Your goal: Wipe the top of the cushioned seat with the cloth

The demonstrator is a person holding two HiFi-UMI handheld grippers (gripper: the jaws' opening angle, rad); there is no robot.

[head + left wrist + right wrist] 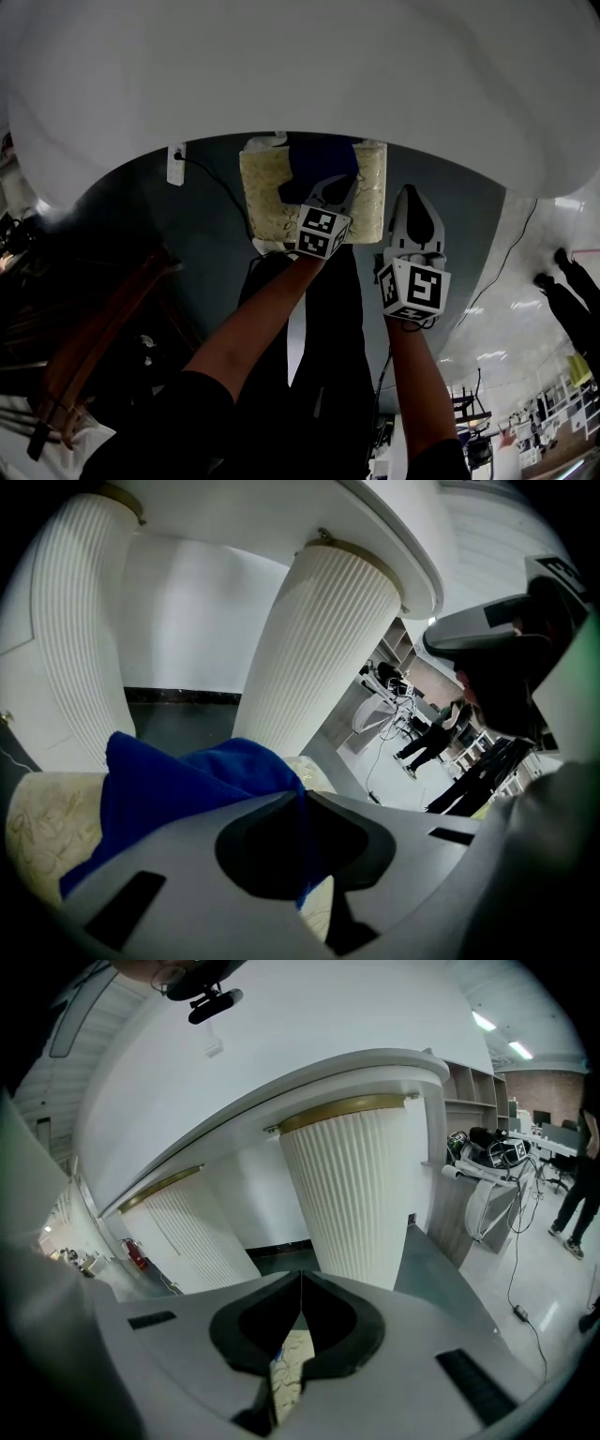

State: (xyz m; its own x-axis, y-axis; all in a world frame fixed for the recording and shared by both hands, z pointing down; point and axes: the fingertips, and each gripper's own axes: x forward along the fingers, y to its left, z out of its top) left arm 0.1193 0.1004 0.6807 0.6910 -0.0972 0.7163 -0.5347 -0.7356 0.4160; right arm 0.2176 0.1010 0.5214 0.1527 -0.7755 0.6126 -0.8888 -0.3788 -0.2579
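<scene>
The cushioned seat [262, 197] is cream with a leaf pattern and stands on dark floor under a big white counter. A blue cloth [323, 167] lies bunched on its top. My left gripper [328, 190] is over the seat, shut on the blue cloth [178, 789], which spills left from the closed jaws over the cushion [42, 827]. My right gripper [411, 195] hangs just right of the seat, off its edge, shut with nothing held. In the right gripper view a sliver of the cushion [291, 1368] shows below its closed jaws [300, 1283].
Two white fluted columns [323, 649] hold up the white counter [300, 66] just behind the seat. A white plug with a black cable [175, 162] lies on the floor at left. A wooden chair [94, 337] stands at near left. People [427, 742] stand far right.
</scene>
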